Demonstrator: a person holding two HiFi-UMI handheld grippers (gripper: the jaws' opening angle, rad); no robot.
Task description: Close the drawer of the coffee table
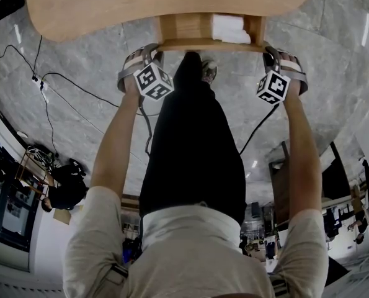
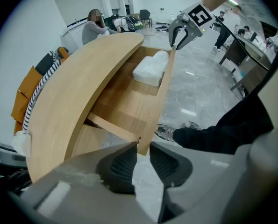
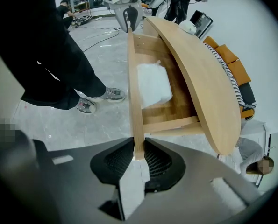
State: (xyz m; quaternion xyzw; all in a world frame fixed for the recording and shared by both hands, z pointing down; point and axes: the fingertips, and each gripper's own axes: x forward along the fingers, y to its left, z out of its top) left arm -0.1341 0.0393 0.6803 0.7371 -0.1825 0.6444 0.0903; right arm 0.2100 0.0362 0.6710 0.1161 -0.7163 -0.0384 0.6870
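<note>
Drawer (image 3: 178,104): open, white bag (image 3: 153,84) inside
Left gripper (image 2: 141,148): my jaws clamp front panel (image 2: 161,97)
Right gripper (image 3: 139,155): clamps panel's other end

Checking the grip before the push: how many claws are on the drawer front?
2. The left claw holds one end of the drawer front, and the right claw holds the other end; neither is hidden.

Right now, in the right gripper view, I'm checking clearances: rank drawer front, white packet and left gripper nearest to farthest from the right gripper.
1. Drawer front: between the right gripper jaws.
2. White packet: behind the front, midway along.
3. Left gripper: at the front's far end.
</note>
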